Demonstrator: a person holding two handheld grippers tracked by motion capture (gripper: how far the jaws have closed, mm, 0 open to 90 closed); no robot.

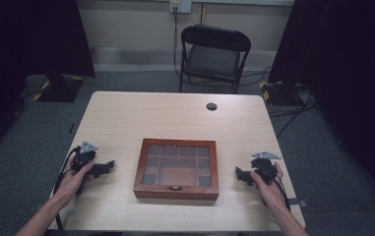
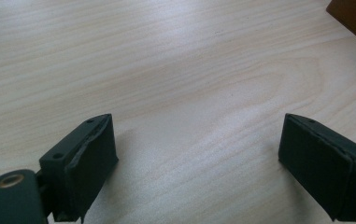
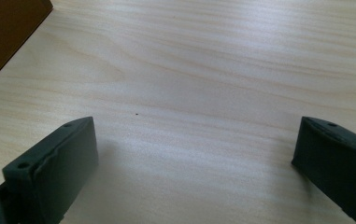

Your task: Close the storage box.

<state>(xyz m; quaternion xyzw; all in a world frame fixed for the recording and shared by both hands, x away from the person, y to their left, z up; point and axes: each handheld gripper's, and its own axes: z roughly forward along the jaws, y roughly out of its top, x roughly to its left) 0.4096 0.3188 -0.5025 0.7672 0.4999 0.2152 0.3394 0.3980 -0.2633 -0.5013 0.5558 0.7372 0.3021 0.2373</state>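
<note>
The desk (image 1: 126,118) carries a wooden box (image 1: 176,168) with a glass lid at its near middle; the glass is dim, so what lies in its compartments cannot be made out. In each gripper view just one dark corner of the box is cut off at the frame edge. The left tool (image 1: 107,167) and right tool (image 1: 239,174) rest low on either side of the box, well apart from it, pointing inward, jaws spread wide with bare wood between.

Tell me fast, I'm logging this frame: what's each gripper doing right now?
Left gripper: open, jaws wide apart, nothing between them, over bare table.
Right gripper: open, jaws wide apart, holding nothing.
</note>
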